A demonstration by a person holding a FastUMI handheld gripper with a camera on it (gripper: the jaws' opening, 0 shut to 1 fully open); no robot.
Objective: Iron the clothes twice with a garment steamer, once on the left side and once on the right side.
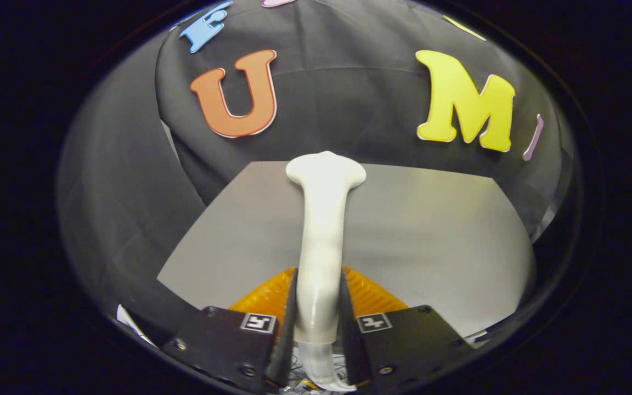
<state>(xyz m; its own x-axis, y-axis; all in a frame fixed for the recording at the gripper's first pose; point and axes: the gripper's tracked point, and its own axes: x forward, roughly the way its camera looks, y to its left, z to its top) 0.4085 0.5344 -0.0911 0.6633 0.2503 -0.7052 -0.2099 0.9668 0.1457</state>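
Gripper (317, 307) clamped on white garment steamer (321, 230) handle, head raised above grey table (431, 236).

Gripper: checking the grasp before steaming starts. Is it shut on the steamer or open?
Shut on the steamer: both fingers of the gripper press the sides of the white steamer handle, whose head points beyond them.

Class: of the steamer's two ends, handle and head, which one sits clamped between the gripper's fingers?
The handle end: the gripper clamps the garment steamer there; its flared head points beyond the fingers.

Grey tabletop (431, 230) below black cloth wall (349, 99); white paper scrap (129, 321) at near corner.
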